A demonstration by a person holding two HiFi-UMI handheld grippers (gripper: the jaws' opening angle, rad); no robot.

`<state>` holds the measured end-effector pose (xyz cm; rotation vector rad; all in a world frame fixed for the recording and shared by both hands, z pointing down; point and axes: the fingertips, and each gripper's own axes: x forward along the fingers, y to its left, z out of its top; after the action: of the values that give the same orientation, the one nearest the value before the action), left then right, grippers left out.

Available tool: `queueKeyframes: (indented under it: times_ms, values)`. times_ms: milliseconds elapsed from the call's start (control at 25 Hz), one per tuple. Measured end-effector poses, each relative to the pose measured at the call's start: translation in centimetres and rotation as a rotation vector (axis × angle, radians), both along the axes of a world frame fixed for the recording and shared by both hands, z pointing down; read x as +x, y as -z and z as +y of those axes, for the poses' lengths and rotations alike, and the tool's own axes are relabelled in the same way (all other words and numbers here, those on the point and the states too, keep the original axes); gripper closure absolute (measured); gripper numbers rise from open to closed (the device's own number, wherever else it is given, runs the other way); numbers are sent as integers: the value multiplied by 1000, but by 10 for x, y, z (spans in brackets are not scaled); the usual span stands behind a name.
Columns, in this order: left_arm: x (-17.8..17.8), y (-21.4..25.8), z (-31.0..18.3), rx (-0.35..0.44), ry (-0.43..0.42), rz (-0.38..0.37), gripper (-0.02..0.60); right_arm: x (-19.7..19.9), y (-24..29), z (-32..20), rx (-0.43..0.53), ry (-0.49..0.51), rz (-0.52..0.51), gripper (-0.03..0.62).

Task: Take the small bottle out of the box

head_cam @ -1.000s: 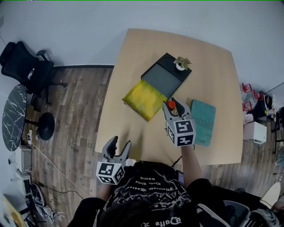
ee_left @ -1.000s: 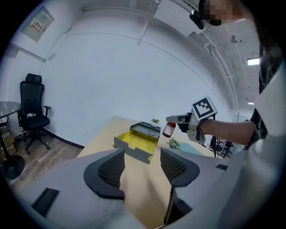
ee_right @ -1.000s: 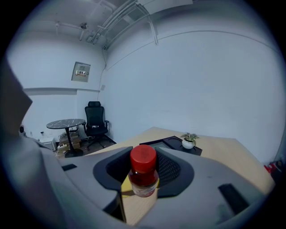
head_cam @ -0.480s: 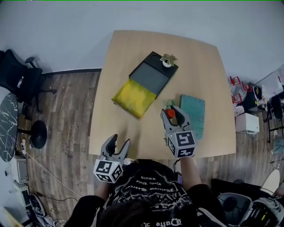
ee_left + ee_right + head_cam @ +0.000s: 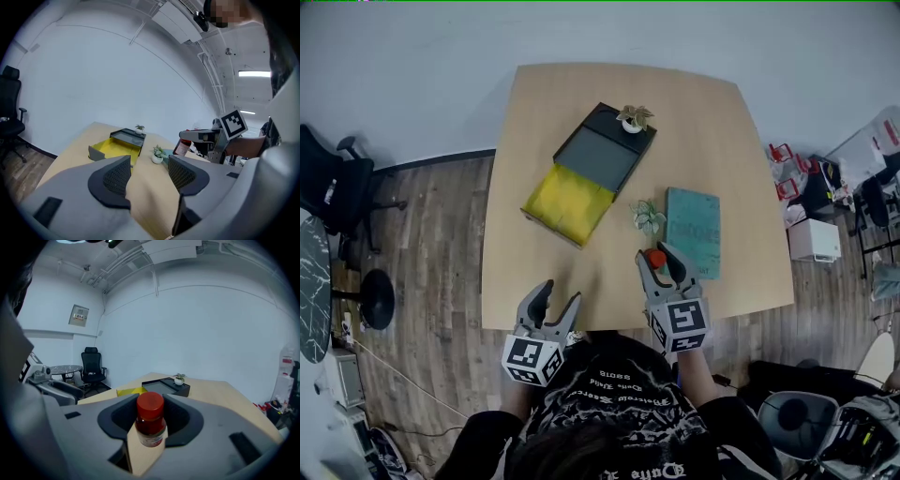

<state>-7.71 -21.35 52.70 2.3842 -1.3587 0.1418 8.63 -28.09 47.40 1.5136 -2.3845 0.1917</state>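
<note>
A small bottle [image 5: 151, 421] with a red cap stands upright between the pads of my right gripper [image 5: 151, 427], which is shut on it. In the head view the right gripper [image 5: 659, 262] holds the bottle [image 5: 655, 257] above the table's near edge, well clear of the box. The box [image 5: 567, 202] has a yellow inside and lies open left of centre. Its dark lid [image 5: 604, 154] lies just behind it. My left gripper [image 5: 558, 298] hangs open and empty at the table's near edge, and its fingers [image 5: 112, 177] frame only bare tabletop.
A small potted plant [image 5: 633, 119] sits on the dark lid. Another small plant [image 5: 647, 217] stands on the wooden table [image 5: 553, 103] beside a teal book [image 5: 692, 232]. An office chair [image 5: 337, 183] and a round dark table stand on the floor to the left.
My right gripper has drawn back toward me with the bottle, away from the box. The second plant, hidden behind it before, now shows. The left gripper has barely moved.
</note>
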Motion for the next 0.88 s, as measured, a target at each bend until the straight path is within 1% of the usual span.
queueKeyframes:
  times_ms: [80,320,520,720,880]
  values:
    - [3,1,1,2,-10,3,324,2,-4,9,-2,-5,10,437]
    - [6,-1,5,-5,-28,11,324,7,-6,34,33,-32,-18,437]
    - [10,-3,7,-7,-51,4,324,14,-19,53,5,-70,-30,437]
    - [10,-1,7,-5,-58,2,324,15,-23,59,-8,-88,-41,437]
    - [10,-2,8,-11,-57,-27,324,14,-21,58,1,-84,-47,437]
